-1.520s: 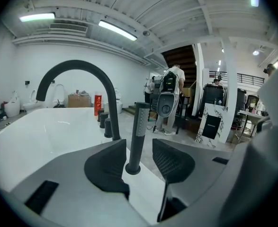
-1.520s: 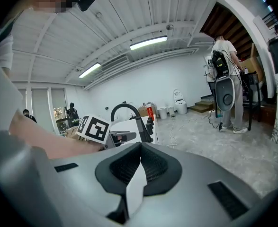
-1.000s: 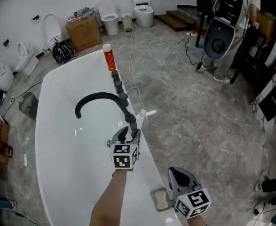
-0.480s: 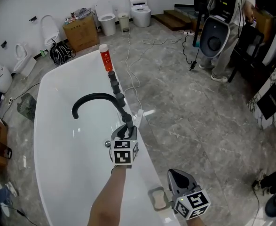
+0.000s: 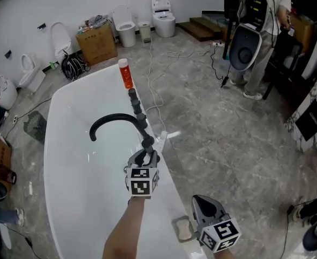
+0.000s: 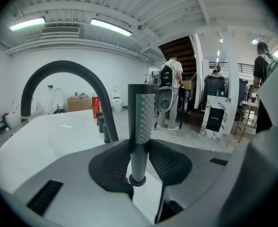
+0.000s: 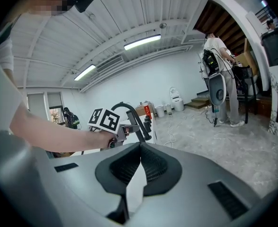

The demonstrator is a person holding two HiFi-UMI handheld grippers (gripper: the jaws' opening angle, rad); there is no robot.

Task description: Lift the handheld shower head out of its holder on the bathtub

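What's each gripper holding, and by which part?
Left gripper, jaws just closed further, grips the handheld shower head by its smooth handle; right gripper holds nothing.

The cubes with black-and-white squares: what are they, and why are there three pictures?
They belong to two grey tongs a person holds, one per hand. One picture comes from a camera on the person's head, looking down at a white bathtub with a black curved tap and a red bottle. The other two come from cameras on the tongs. The left tongs have just been closing on the dark stick-shaped shower head and grip it. The right tongs are shut, empty.
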